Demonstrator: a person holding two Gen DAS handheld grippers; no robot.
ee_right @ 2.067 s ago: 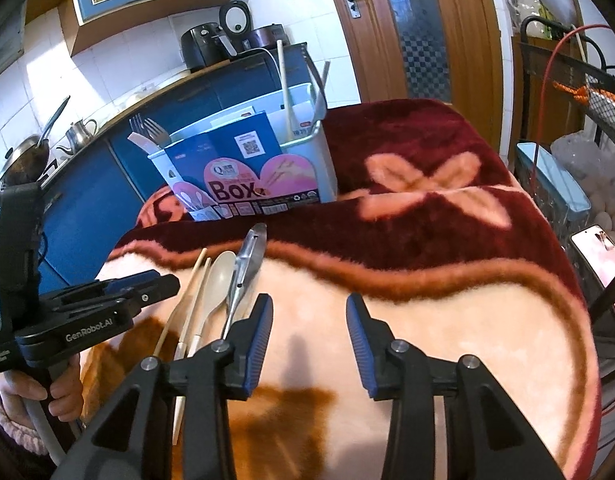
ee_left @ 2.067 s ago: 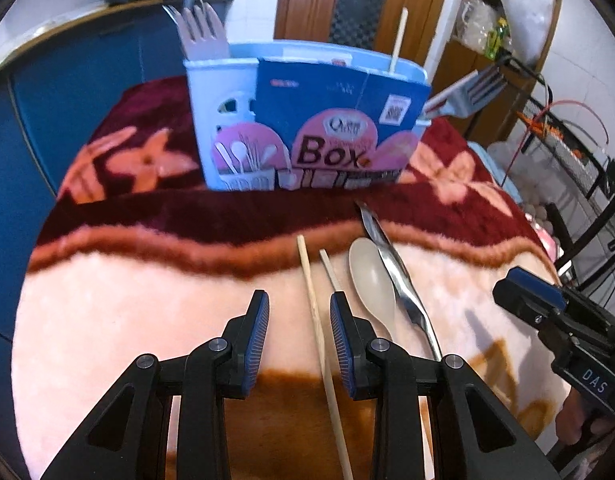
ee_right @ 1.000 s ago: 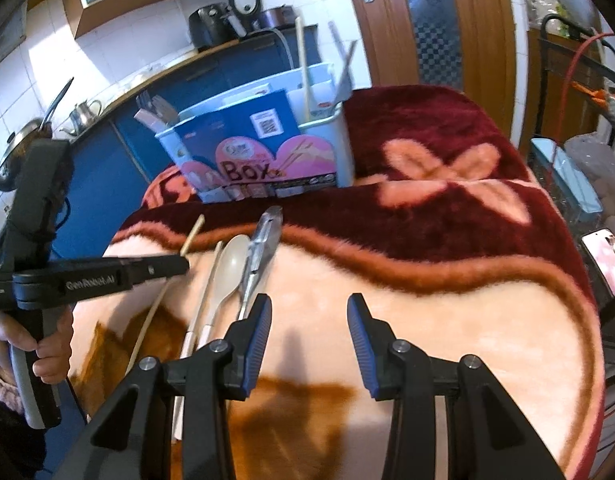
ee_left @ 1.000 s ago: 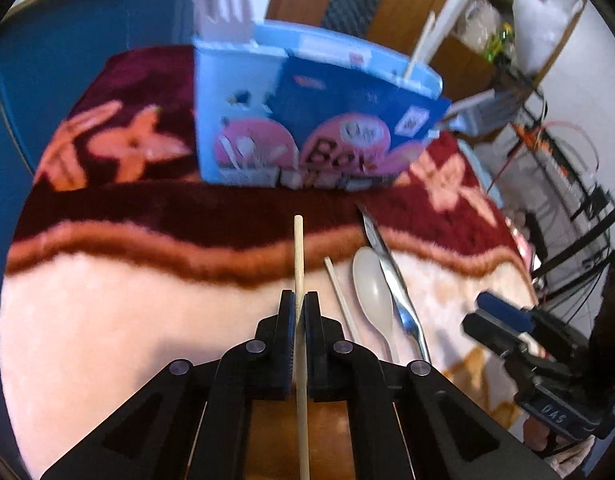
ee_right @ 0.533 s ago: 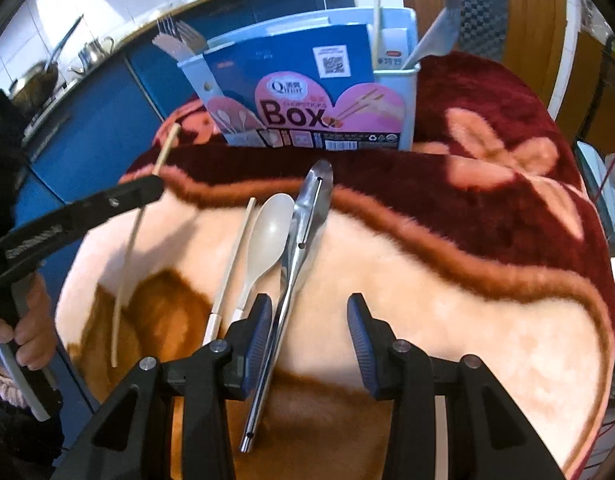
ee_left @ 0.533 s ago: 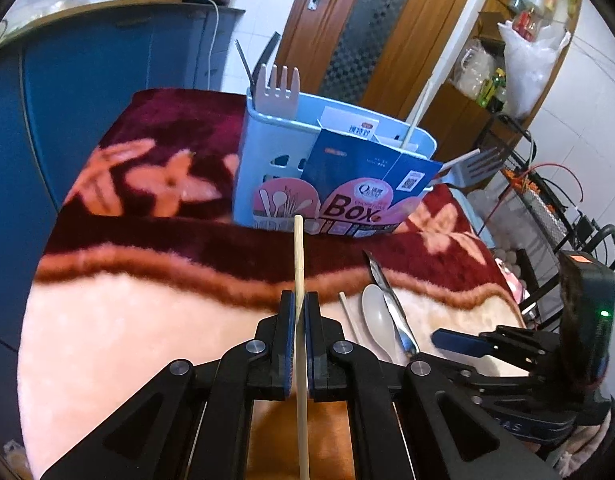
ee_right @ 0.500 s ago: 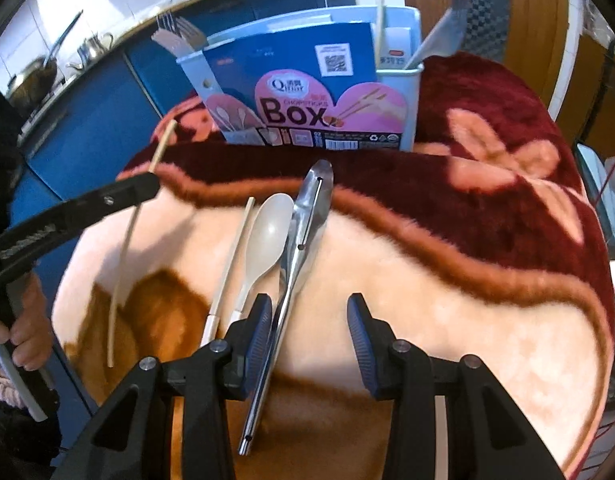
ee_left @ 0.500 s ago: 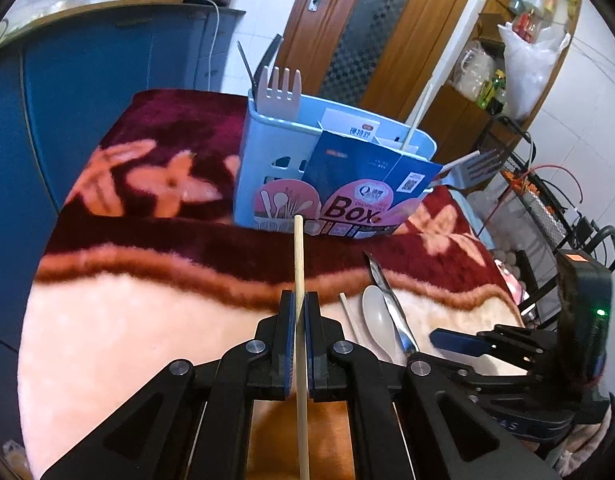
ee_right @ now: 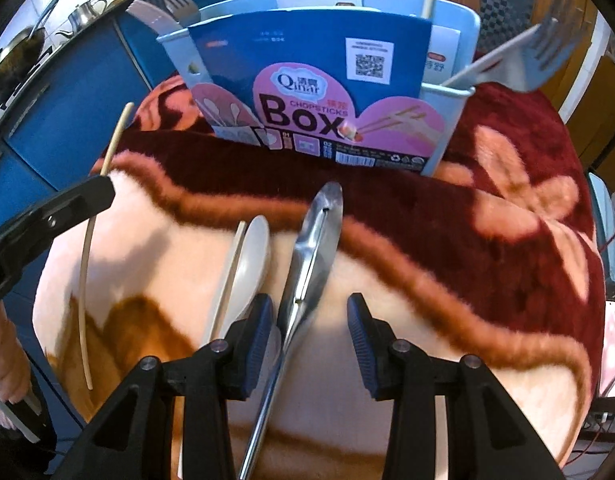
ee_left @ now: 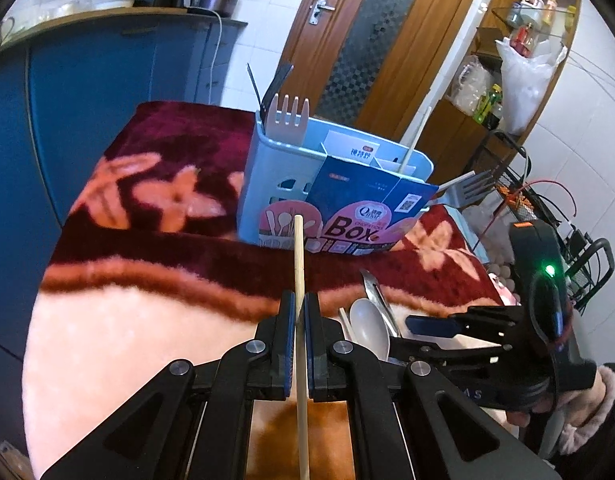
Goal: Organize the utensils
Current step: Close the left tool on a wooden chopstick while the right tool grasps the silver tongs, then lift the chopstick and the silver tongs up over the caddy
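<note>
My left gripper (ee_left: pixel 299 312) is shut on a wooden chopstick (ee_left: pixel 299 264) and holds it above the blanket, pointing at the light blue utensil box (ee_left: pixel 267 184). The same chopstick (ee_right: pixel 87 248) shows in the right wrist view, in the left gripper (ee_right: pixel 95 192). My right gripper (ee_right: pixel 310 316) is open, low over the metal tongs (ee_right: pixel 313 248), whose handle lies between its jaws. Beside the tongs lie a white spoon (ee_right: pixel 253 256) and a second chopstick (ee_right: pixel 227 276). The box (ee_right: pixel 451 120) holds forks and one chopstick.
A furry red and cream blanket (ee_right: pixel 487 240) covers the table. Blue kitchen cabinets (ee_left: pixel 87 64) stand on the left, a wooden door (ee_left: pixel 371 32) behind, and a wire rack (ee_left: pixel 547 208) on the right. The right gripper (ee_left: pixel 435 326) shows in the left wrist view.
My left gripper shut on the chopstick and lifted it off the blanket. My right gripper moved forward and down over the tongs.
</note>
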